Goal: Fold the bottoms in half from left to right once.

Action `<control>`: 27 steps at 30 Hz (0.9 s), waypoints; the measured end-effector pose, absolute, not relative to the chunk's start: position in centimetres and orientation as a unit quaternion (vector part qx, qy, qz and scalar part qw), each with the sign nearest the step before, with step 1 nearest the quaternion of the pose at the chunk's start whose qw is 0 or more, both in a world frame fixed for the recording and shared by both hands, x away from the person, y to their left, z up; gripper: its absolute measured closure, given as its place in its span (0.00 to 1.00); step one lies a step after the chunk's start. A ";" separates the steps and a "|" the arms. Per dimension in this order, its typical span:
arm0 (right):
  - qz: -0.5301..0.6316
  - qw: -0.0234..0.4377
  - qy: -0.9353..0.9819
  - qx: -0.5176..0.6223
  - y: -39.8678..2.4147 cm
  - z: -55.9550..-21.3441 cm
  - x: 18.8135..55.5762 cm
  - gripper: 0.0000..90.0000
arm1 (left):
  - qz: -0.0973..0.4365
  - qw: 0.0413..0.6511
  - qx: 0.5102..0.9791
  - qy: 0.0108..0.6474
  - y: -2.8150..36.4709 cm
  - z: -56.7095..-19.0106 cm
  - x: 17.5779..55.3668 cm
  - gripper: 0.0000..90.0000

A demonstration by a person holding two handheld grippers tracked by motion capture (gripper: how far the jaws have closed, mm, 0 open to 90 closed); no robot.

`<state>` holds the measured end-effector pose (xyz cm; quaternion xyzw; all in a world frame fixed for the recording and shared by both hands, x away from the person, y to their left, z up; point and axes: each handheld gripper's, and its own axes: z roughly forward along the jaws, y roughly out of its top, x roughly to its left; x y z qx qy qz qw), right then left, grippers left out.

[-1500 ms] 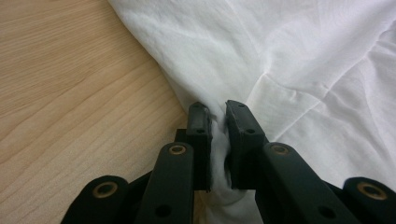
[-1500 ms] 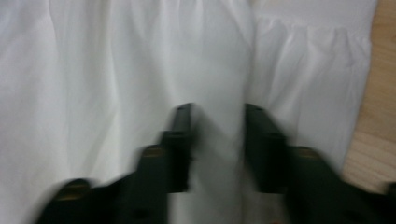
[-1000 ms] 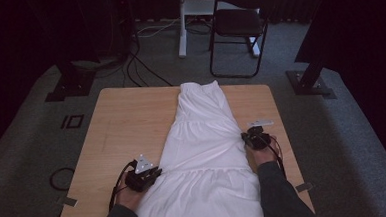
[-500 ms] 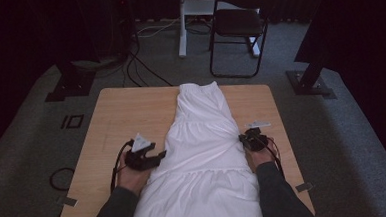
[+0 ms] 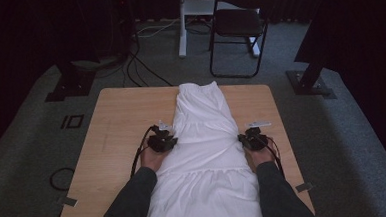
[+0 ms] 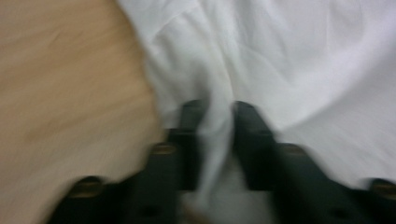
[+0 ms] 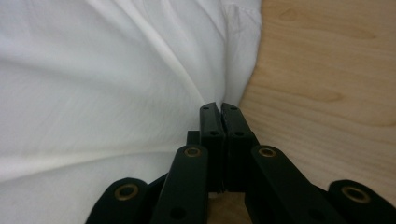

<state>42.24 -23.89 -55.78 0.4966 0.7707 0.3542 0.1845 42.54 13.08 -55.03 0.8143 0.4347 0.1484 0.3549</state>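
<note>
Lying spot: the white dress (image 5: 207, 153) is flat down the middle of the wooden table (image 5: 117, 127).
Left gripper (image 5: 162, 141): its jaws have just been closing, and they pinch a fold at the dress's left edge.
Right gripper (image 5: 253, 138): its 2 jaws are squeezed tight on the dress's right edge.

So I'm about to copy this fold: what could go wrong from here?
The left gripper, whose jaws have just been closing, pinches only a thin fold of the white dress, which may slip free. The right gripper grips the very edge, an equally slim hold. The hem overhangs the table, so pulling could drag it off.
</note>
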 end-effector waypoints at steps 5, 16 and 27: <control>0.358 0.167 0.786 0.476 -23.6 -55.8 40.1 0.98 | 0.149 0.366 0.809 0.436 14.5 -55.4 38.9 0.93; 0.353 0.118 0.818 0.439 -23.4 -55.6 33.7 0.91 | 0.180 0.367 0.813 0.414 15.3 -56.0 31.9 0.92; 0.415 0.148 0.794 0.419 -21.3 -51.1 39.9 0.82 | 0.179 0.380 0.808 0.413 15.3 -56.2 32.3 0.90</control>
